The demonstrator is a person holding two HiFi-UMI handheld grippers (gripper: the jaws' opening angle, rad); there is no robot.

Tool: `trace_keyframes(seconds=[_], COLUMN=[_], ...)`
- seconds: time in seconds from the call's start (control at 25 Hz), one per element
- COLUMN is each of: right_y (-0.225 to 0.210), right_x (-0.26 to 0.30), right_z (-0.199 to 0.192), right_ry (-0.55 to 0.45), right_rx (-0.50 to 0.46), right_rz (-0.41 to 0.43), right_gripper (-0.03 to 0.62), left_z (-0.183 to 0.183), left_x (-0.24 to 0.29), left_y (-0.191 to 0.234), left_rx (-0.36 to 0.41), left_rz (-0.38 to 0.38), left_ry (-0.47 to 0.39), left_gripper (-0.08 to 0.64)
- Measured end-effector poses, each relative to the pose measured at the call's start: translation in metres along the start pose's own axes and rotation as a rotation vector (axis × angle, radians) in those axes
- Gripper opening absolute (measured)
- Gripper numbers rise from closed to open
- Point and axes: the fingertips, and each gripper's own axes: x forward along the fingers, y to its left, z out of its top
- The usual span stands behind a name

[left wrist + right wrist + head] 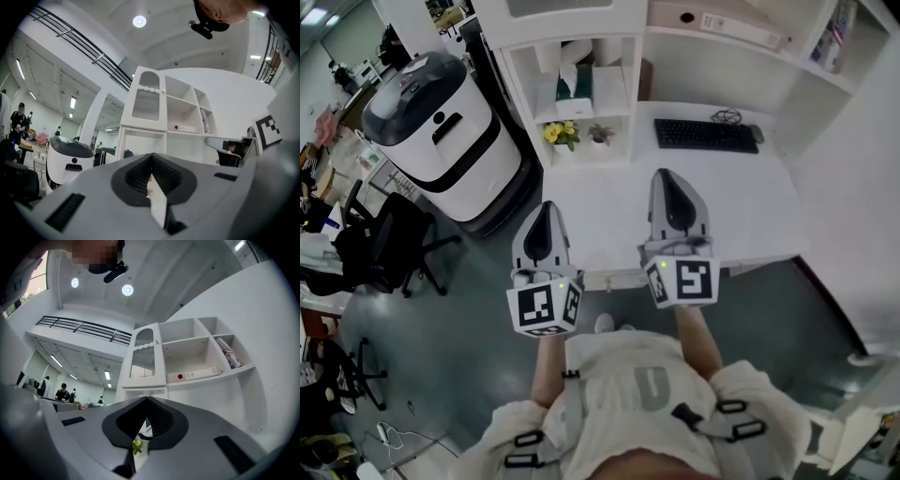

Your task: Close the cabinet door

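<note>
Left gripper (546, 212) & right gripper (672, 181) both pinched together, empty, hovering over desk (750, 202); prob. idle, since cabinet door (143, 357) looks flush w/ frame.

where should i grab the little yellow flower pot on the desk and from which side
Take the pot itself, below the yellow flowers, pinching across its two sides and coming in level from the front. A shelf board seems to hang right above it, ruling out a drop from the top, and the blooms would likely crush.
</note>
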Motion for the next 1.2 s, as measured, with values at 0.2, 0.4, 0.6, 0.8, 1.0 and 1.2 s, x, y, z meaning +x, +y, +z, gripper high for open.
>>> trace_keyframes(seconds=[0.2,0.4,0.6,0.8,1.0,1.2], right_y=[0.014,0.015,0.015,0.02,0.025,0.029], right_x=[-0.023,-0.028,-0.029,-0.03,-0.03,-0.029], right_z=[-0.022,-0.026,-0.028,-0.028,-0.027,-0.029], right_ry=[0.061,0.081,0.09,0.092,0.09,0.091], right_rx=[0.03,0.029,0.033,0.03,0.017,0.009], right_rz=[0.026,0.031,0.031,0.043,0.059,0.061], right_gripper=[0.005,0.003,0.003,0.003,0.003,0.003], left_z=[-0.003,-0.001,-0.001,-0.001,-0.001,-0.002], left_x=[-0.003,-0.003,-0.005,-0.007,-0.01,-0.012], left_y=[-0.009,-0.014,-0.014,-0.013,-0.012,-0.008], left_rx=[0.011,0.014,0.013,0.014,0.012,0.009], left_rz=[-0.023,-0.037,-0.037,-0.035,-0.032,-0.028], left_ry=[0.004,0.001,0.004,0.003,0.007,0.009], left_gripper=[0.003,0.004,0.003,0.004,0.003,0.004])
